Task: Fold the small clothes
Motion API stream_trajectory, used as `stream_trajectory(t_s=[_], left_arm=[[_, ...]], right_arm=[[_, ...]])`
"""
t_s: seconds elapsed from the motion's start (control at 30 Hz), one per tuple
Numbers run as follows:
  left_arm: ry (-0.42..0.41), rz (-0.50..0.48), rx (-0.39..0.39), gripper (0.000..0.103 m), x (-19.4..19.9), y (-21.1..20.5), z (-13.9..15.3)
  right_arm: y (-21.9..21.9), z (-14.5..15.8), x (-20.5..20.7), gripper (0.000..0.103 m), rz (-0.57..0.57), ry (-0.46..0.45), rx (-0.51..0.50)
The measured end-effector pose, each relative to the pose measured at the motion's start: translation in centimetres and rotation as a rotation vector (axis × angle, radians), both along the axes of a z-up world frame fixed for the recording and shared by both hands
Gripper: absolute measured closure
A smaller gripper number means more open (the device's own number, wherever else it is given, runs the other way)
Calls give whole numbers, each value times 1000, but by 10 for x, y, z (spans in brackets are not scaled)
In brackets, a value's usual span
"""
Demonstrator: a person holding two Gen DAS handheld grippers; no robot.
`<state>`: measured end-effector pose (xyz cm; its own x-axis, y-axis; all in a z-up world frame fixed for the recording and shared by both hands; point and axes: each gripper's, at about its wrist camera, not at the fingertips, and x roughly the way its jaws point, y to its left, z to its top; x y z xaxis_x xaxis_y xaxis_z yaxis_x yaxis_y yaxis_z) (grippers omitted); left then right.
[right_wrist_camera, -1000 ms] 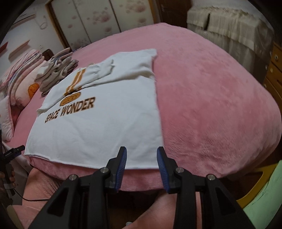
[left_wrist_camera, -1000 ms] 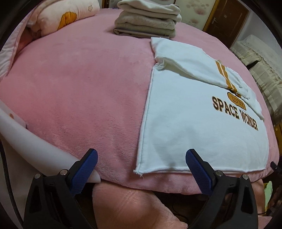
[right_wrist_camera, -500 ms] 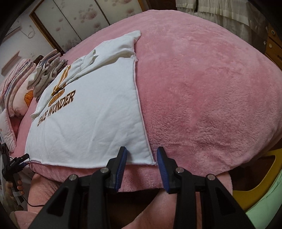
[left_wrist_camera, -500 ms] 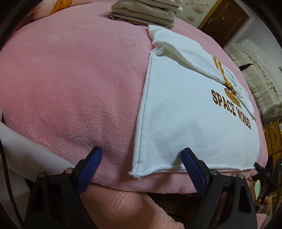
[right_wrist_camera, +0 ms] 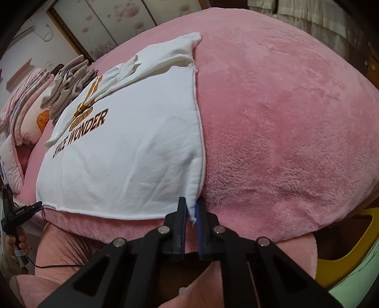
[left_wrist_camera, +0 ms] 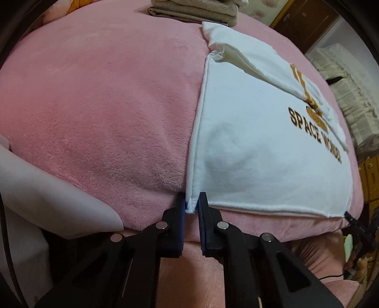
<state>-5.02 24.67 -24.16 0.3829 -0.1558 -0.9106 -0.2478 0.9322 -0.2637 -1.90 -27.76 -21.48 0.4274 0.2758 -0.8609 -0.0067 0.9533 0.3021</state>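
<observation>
Shirt (left_wrist_camera: 260,154) spread along the bed's (left_wrist_camera: 106,106) near edge, folded clothes stack (left_wrist_camera: 196,10) behind it, pillow (right_wrist_camera: 28,118) at far-left corner.

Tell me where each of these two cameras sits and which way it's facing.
Left wrist: on the left gripper, looking down and forward across the pink bed; its fingers pinch the white shirt at its near left corner.
Right wrist: on the right gripper, angled likewise; its fingers are closing on the shirt's near right corner; a hand shows at left.
Shared: shirt, bed, folded clothes stack.
</observation>
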Motion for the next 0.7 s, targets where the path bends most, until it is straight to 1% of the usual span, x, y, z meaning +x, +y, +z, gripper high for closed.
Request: stream_trajectory(t_s=[0.1,0.17,0.27,0.43,0.53,0.63,0.7], left_arm=[[13,-34,75,99,3,-15,9],[3,-49,89,99,5,-23,18],[-42,-57,79,99,7,-31,34],[-161,-34,23,99,10,-35,72],[-213,-5,-21,99,15,-30,91],[-257,38,-73,99,20,-22,107],[-290,85,-117,99,26,-9,120]], right_arm=[[0,7,-2,97,19,-17,0],[-1,15,-4,97,26,-34,4],[-4,29,-4,97,25,-64,27],[-9,55,-4,97,28,-117,85],[-13,72,1,97,26,-156,129],[-19,88,12,97,9,-195,194],[-23,98,22,97,-5,-221,237]])
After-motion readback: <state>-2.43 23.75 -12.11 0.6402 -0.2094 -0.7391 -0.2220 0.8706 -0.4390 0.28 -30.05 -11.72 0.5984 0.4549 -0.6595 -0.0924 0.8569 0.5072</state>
